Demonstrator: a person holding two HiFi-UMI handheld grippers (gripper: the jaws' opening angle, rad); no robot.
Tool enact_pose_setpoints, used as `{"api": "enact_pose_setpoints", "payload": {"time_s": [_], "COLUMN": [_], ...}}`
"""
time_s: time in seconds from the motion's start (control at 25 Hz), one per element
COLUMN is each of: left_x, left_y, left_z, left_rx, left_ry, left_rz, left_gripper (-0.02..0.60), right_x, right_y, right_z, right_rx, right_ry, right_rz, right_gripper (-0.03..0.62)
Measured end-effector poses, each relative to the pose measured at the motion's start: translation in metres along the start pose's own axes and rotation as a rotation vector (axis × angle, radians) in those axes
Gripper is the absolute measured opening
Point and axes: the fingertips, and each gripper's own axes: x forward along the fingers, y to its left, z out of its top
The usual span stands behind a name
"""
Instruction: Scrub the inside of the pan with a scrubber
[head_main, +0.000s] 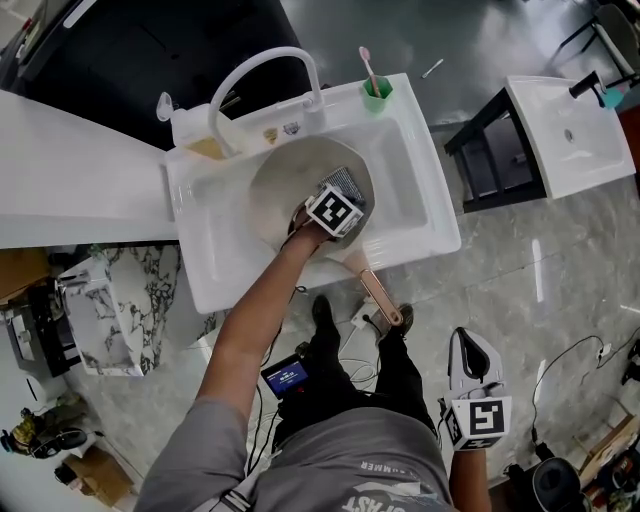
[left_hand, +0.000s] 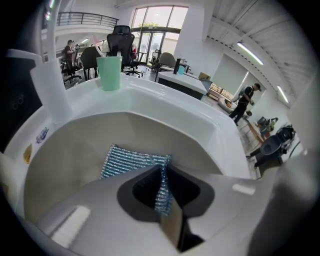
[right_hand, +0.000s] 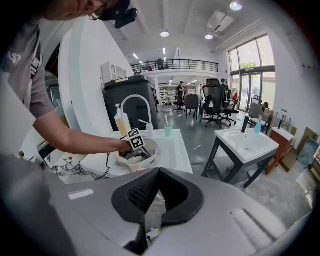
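A cream-coloured pan (head_main: 283, 185) lies in the white sink (head_main: 430, 205), its copper handle (head_main: 380, 297) sticking out over the front rim. My left gripper (head_main: 338, 198) reaches down into the pan, shut on a silvery-blue mesh scrubber (head_main: 347, 181). In the left gripper view the scrubber (left_hand: 131, 161) lies flat against the pan's inner wall (left_hand: 75, 145), one edge pinched between the jaws of the left gripper (left_hand: 162, 175). My right gripper (head_main: 470, 352) hangs low beside my leg over the floor, away from the sink. Its jaws (right_hand: 157, 176) stand together with nothing between them.
A white arched faucet (head_main: 265, 70), a soap bottle (head_main: 190, 125) and a green cup (head_main: 376, 95) with a toothbrush stand along the sink's back rim. A second white basin on a dark frame (head_main: 570, 135) stands at the right. A marbled box (head_main: 110, 305) sits on the floor at the left.
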Motion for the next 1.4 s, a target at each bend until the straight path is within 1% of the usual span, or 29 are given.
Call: {"api": "enact_pose_setpoints", "payload": {"time_s": [0.08,0.16,0.36,0.48,0.56,0.68,0.76,0.84,0.96,1.04,1.2,1.32,1.4], "left_x": [0.0,0.0,-0.011,-0.021,-0.026,-0.029,-0.029,-0.028,-0.024,-0.02,-0.013,-0.006,-0.001], "left_y": [0.013,0.025,0.069,0.082,0.079,0.062,0.047,0.03,0.001,-0.016,-0.029,-0.028,-0.023], "left_z": [0.005,0.001,-0.025,-0.048,-0.064,-0.085,-0.093,-0.095,-0.096,-0.093,-0.075,-0.056,-0.043], "left_rx": [0.0,-0.016,-0.032,-0.035,-0.014,0.072,0.111,0.102,0.06,0.071,0.098,0.08,0.067], "left_ry": [-0.013,0.003,0.081,0.139,0.191,0.268,0.287,0.274,0.243,0.23,0.192,0.151,0.129], "left_rz": [0.033,0.044,0.105,0.107,0.087,0.059,0.034,-0.014,-0.104,-0.132,-0.127,-0.128,-0.113], "left_gripper": [0.038,0.038,0.037,0.037,0.038,0.038,0.038,0.037,0.037,0.037,0.035,0.035,0.035], "right_x": [0.001,0.002,0.009,0.015,0.019,0.024,0.027,0.03,0.033,0.032,0.028,0.025,0.023], "right_y": [-0.001,0.0,0.005,0.01,0.014,0.02,0.023,0.027,0.028,0.026,0.02,0.016,0.014], "right_z": [-0.002,-0.002,-0.001,0.003,0.006,0.011,0.014,0.016,0.018,0.017,0.012,0.009,0.006], "right_rx": [0.001,-0.001,-0.01,-0.018,-0.025,-0.036,-0.042,-0.048,-0.051,-0.048,-0.039,-0.03,-0.025], "right_ry": [0.004,0.006,0.013,0.016,0.017,0.014,0.012,0.014,0.014,0.016,0.018,0.018,0.019], "right_rz": [0.0,0.003,0.02,0.034,0.044,0.061,0.071,0.078,0.082,0.078,0.064,0.056,0.053], "right_gripper": [0.002,0.002,0.002,0.002,0.002,0.002,0.002,0.002,0.002,0.002,0.002,0.002,0.002]}}
